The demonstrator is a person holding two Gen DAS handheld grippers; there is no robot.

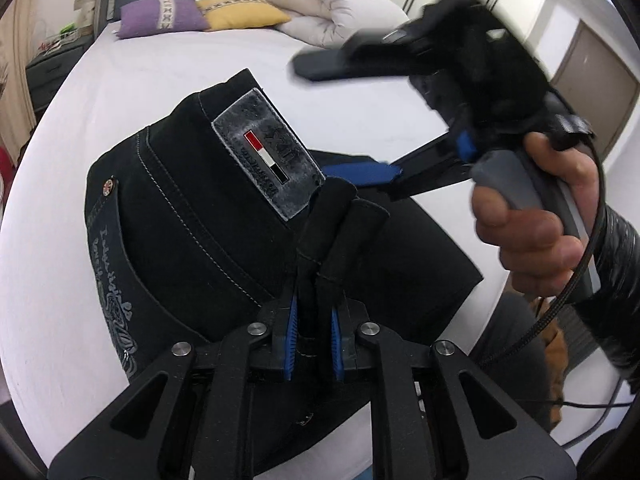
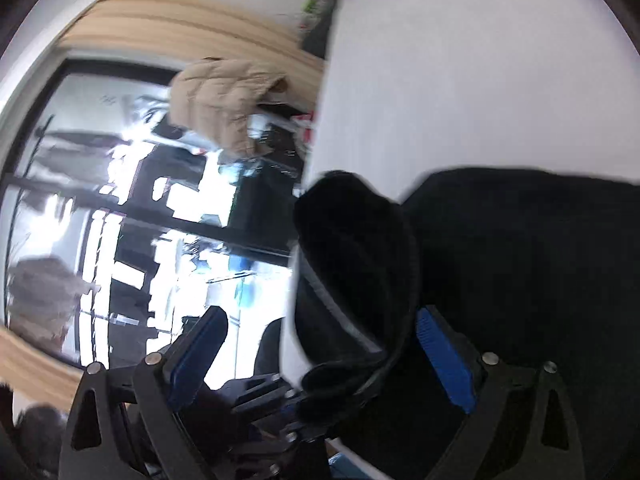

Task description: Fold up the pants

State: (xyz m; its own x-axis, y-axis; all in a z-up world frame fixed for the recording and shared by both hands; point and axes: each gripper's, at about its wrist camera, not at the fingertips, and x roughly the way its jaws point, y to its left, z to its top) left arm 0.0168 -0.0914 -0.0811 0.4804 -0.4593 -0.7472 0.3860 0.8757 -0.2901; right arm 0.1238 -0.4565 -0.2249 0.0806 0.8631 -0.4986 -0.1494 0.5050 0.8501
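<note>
The black pants (image 1: 192,216) lie folded on the white bed, waistband up, with a grey leather label (image 1: 268,152) and a printed back pocket at the left. My left gripper (image 1: 314,340) is shut on a bunched fold of the black fabric at the near edge. My right gripper (image 1: 344,120) is open at the pants' right side, one blue-padded finger (image 1: 360,172) against the cloth. In the right wrist view the pants (image 2: 520,260) fill the lower right, and a fold (image 2: 352,260) lies between the spread blue pads of the right gripper (image 2: 320,352).
The white bed sheet (image 1: 100,80) spreads around the pants. Purple (image 1: 160,16) and yellow (image 1: 244,12) pillows and a rolled duvet (image 1: 332,4) lie at the head. A nightstand (image 1: 44,76) stands left. A window (image 2: 120,220) and a beige jacket (image 2: 224,100) show beyond the bed edge.
</note>
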